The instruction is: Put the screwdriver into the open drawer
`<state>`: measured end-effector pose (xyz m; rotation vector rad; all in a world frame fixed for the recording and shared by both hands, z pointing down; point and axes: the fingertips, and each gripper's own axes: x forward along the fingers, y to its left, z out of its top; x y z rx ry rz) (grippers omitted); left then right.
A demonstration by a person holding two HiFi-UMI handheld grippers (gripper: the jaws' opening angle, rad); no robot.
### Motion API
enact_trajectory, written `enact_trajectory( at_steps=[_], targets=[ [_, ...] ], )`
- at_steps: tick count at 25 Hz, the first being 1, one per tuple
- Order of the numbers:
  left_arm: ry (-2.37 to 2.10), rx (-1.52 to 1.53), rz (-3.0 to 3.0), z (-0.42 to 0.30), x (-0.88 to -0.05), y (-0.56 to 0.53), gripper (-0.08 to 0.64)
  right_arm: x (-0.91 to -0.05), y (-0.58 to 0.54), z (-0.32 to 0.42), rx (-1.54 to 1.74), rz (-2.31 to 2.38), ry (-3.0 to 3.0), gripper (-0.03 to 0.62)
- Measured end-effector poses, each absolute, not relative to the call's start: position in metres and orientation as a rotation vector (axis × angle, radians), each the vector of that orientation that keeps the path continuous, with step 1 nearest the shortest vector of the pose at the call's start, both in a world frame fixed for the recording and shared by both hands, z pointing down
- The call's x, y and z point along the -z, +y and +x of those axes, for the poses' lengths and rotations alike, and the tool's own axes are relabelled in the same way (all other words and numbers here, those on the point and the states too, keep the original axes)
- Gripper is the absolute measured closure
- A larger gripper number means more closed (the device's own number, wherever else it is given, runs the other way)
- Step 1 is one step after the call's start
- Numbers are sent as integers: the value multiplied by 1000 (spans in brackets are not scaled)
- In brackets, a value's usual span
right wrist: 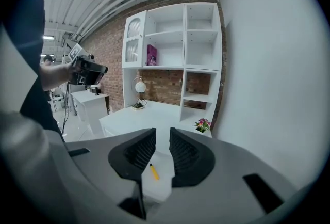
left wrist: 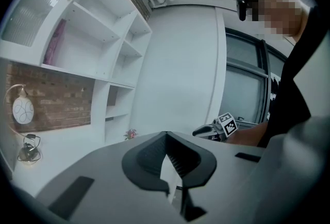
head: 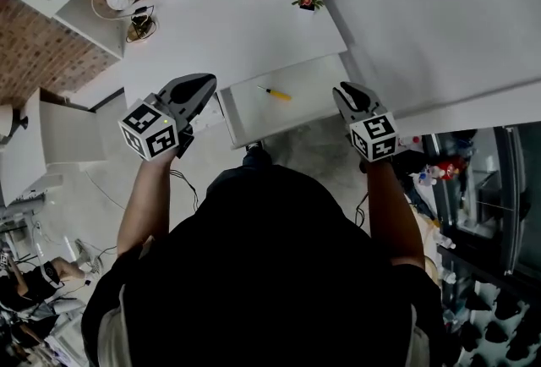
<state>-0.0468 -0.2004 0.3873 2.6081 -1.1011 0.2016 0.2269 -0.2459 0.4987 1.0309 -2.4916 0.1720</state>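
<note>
Right hand-held gripper (head: 347,90) jaws slightly apart, empty. Left hand-held gripper (head: 206,84) tips together, empty. Screwdriver (head: 275,93) lies inside open drawer (head: 321,82), between both, long axis across drawer; right jaws aimed at it.

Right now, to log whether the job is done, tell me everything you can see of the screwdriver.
The screwdriver is small, with a yellow handle and a thin dark shaft. It lies flat on the white floor of the open drawer, slanted to its sides. Only the drawer floor touches it.
</note>
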Motion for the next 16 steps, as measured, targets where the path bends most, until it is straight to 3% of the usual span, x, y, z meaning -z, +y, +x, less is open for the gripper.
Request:
enact_trajectory(
  at_steps=[16],
  targets=[
    [-1106,-217,2602,-22,-389,-151,545,-488,-185,267,-186,1089,-2486,508]
  ],
)
